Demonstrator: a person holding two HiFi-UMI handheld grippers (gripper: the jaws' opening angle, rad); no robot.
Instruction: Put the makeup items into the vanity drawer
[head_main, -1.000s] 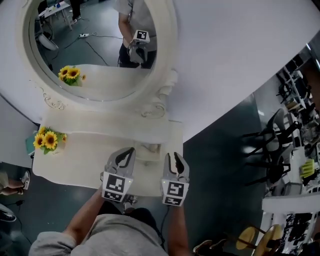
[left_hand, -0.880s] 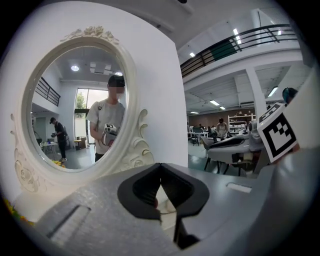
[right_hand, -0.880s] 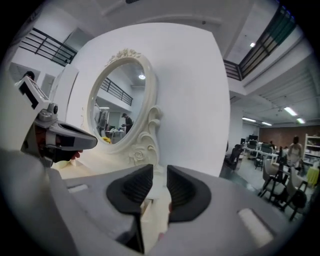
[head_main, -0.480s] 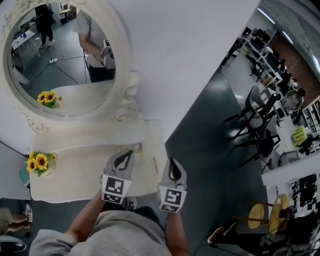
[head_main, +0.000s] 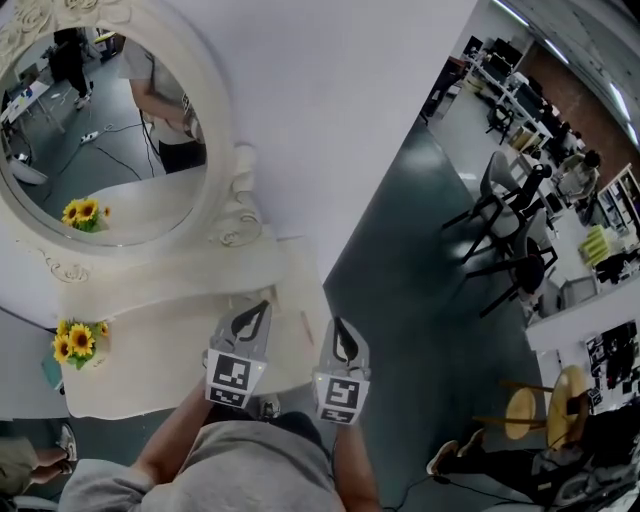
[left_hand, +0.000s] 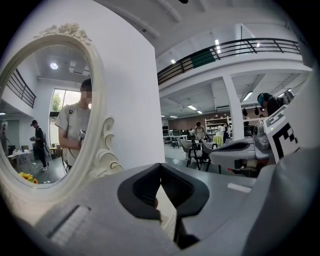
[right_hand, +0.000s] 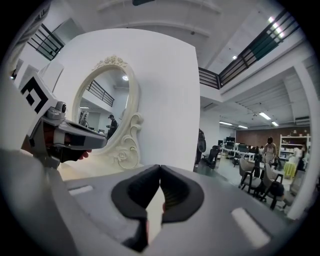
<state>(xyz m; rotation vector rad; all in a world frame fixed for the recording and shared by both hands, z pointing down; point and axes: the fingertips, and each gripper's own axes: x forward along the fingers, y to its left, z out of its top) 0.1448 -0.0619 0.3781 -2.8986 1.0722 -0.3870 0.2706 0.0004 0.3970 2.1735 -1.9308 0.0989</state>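
- Hovering nearest the camera, just ahead of the person's chest, the left gripper (head_main: 258, 310) and the right gripper (head_main: 339, 328) are riding side by side, both aiming toward 12 o'clock.
- The left gripper's pads are pressing together on nothing. The right gripper's jaws have just been closing and are now meeting tip to tip, with nothing between them either.
- Beneath them the vanity top (head_main: 160, 340) is running its long axis from 8 to 2 o'clock. The left gripper is hanging over its right end and the right gripper is skirting its right edge, so the left is sitting nearer the furniture.
- No makeup item and no drawer are showing in any view. I'm judging the drawer front to be hiding under the near edge, toward 6 o'clock of the jaws.
- Sunflowers (head_main: 77, 343) are standing well apart at 9 o'clock.
- The mirror (head_main: 110, 120) is rising at 11 o'clock, with chairs (head_main: 505, 195) waiting far off at 2 o'clock.
- Only the head view is giving the tabletop's layout, while each gripper view is catching the other gripper, the mirror frame and the hall.
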